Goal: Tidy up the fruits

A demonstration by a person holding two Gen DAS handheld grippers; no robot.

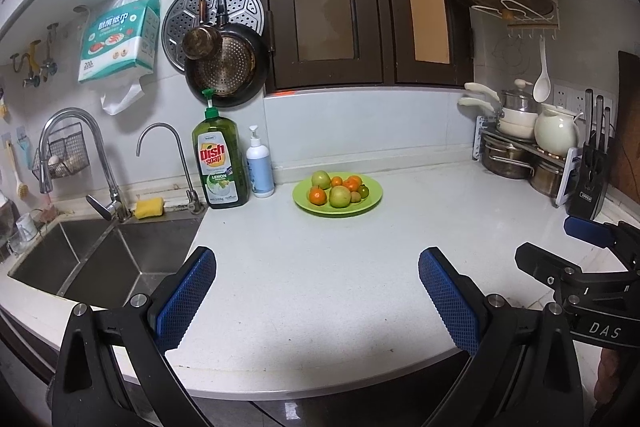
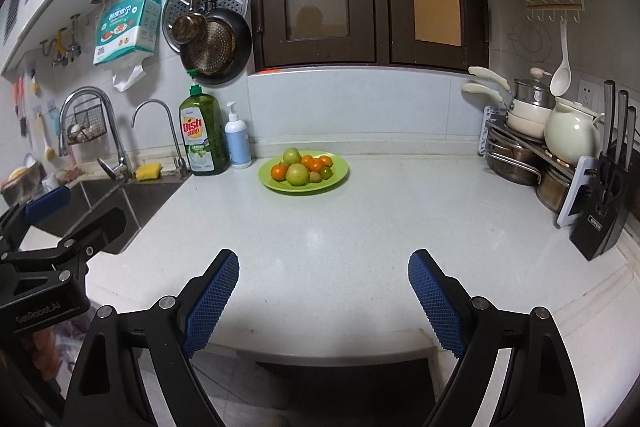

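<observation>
A green plate (image 1: 374, 197) (image 2: 340, 171) sits on the white counter near the back wall. It holds two green apples (image 1: 339, 196) (image 2: 297, 174), several small oranges (image 1: 317, 195) (image 2: 279, 171) and a small dark green fruit (image 1: 363, 191). My left gripper (image 1: 317, 259) is open and empty, low over the counter's front edge, well short of the plate. My right gripper (image 2: 323, 263) is open and empty, also near the front edge. Each gripper shows at the side of the other's view: the right one (image 1: 560, 247), the left one (image 2: 76, 211).
A sink (image 1: 100, 259) with two taps lies at the left. A dish soap bottle (image 1: 219, 159) and a white pump bottle (image 1: 259, 167) stand left of the plate. A pot rack (image 1: 520, 155) and a knife block (image 1: 592, 175) stand at the right.
</observation>
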